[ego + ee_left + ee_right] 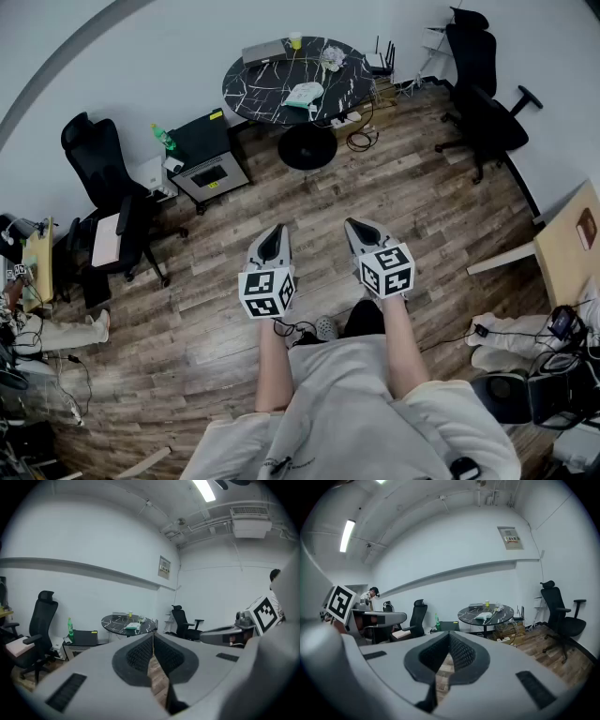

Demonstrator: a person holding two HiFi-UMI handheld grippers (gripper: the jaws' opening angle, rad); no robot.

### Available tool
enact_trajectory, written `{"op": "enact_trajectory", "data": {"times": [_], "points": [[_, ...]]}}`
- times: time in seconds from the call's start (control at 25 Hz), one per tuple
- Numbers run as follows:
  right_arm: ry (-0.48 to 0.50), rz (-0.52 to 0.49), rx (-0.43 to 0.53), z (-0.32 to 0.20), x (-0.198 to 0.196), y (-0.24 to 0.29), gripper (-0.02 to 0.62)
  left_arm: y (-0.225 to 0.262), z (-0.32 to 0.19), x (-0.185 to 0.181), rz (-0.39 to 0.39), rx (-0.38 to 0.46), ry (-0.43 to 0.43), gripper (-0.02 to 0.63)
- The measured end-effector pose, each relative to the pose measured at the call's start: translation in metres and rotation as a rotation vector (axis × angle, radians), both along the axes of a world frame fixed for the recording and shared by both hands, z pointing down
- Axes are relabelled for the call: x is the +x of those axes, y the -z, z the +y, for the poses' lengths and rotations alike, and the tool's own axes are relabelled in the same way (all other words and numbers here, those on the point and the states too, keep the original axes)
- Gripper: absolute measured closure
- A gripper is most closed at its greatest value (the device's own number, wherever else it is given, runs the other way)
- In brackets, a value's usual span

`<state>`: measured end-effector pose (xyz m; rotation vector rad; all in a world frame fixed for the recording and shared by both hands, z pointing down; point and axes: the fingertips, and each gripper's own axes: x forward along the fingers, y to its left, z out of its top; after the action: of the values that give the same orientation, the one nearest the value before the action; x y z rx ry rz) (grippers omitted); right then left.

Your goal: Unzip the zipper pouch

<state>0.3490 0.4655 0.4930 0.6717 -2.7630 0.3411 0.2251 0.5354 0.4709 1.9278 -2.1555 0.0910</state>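
Observation:
A person stands on the wooden floor and holds both grippers out, side by side at waist height. My left gripper (273, 234) is shut with nothing between its pads, as the left gripper view shows (153, 637). My right gripper (360, 228) is also shut and empty (450, 637). Both point toward a round black marble table (281, 89) a few steps ahead. On it lies a pale flat thing (305, 94), also seen in the gripper views (132, 626) (483, 615); I cannot tell whether it is the zipper pouch. Neither gripper is near it.
A laptop (264, 51) and a cup (295, 40) sit on the table. Black office chairs stand at left (98, 178) and back right (483, 84). A black cabinet (208, 155) with a green bottle (163, 138) is left of the table. Cables (361, 131) lie on the floor, and a wooden desk (567, 244) stands at right.

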Motion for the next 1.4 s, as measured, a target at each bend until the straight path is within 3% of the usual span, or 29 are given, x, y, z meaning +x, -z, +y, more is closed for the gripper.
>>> {"op": "enact_trajectory", "data": {"times": [0.76,0.88,1.12,1.4], "points": [[-0.005,0.006,0.041,-0.008,-0.002,0.01,0.591,0.007,-0.009,-0.002,-0.01,0.005,-0.015,0.58],[0.014,0.004,0.037,-0.007,-0.004,0.009,0.535,0.005,-0.01,-0.004,-0.018,-0.002,-0.011,0.574],[0.026,-0.007,-0.001,-0.012,-0.01,0.006,0.435,0.005,-0.014,-0.014,-0.032,-0.017,-0.007,0.489],[0.034,-0.02,-0.026,-0.025,-0.02,0.002,0.408,-0.004,-0.016,-0.041,-0.026,-0.054,0.049,0.457]]}}
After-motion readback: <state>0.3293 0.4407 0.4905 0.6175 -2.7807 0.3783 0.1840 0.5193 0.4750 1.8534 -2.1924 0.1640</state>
